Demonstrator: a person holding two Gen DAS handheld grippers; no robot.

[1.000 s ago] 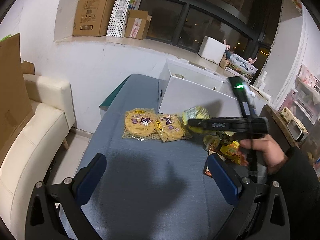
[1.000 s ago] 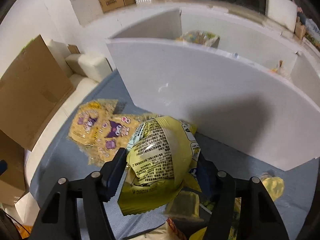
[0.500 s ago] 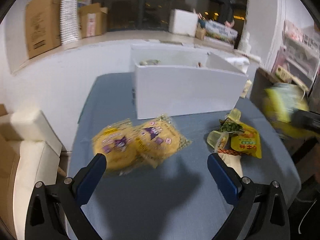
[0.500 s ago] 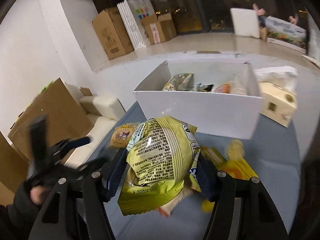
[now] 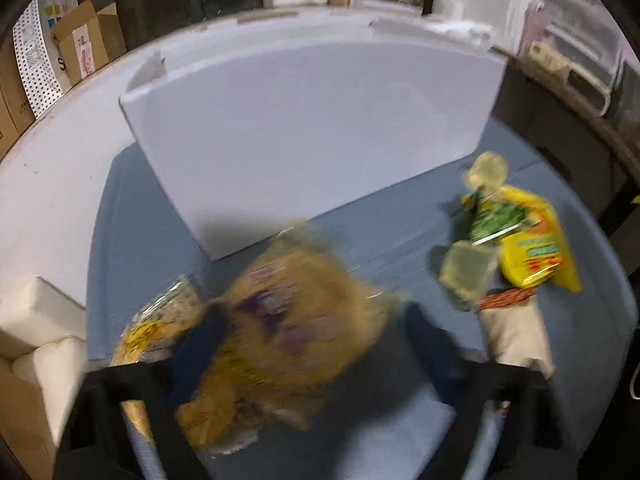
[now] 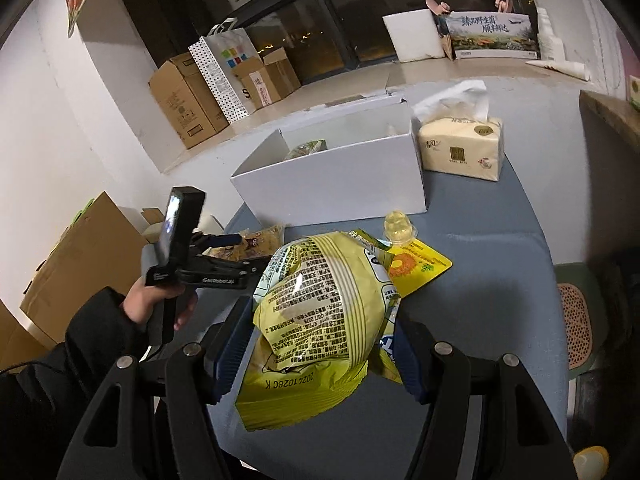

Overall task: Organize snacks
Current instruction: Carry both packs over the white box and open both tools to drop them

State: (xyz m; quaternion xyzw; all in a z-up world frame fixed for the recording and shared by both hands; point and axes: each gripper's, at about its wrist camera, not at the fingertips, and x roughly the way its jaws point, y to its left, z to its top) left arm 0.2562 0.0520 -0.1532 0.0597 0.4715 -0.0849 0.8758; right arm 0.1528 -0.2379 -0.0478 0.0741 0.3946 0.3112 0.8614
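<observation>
your right gripper (image 6: pixel 320 344) clamps the yellow bag (image 6: pixel 320 312); your left gripper (image 5: pixel 316 344) has just been closing around the cookie pack (image 5: pixel 288 332), seemingly gripping it through the blur.

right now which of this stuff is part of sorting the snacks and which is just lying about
Part of the job:
- white box, some snacks already inside
- yellow-green snack bag, clamped in the right hand-held gripper
- cookie pack, between the fingers of the left hand-held gripper, which have just been closing
- yellow packet on the table

Lying about:
- tissue pack
- cardboard boxes
- dotted paper bag
</observation>
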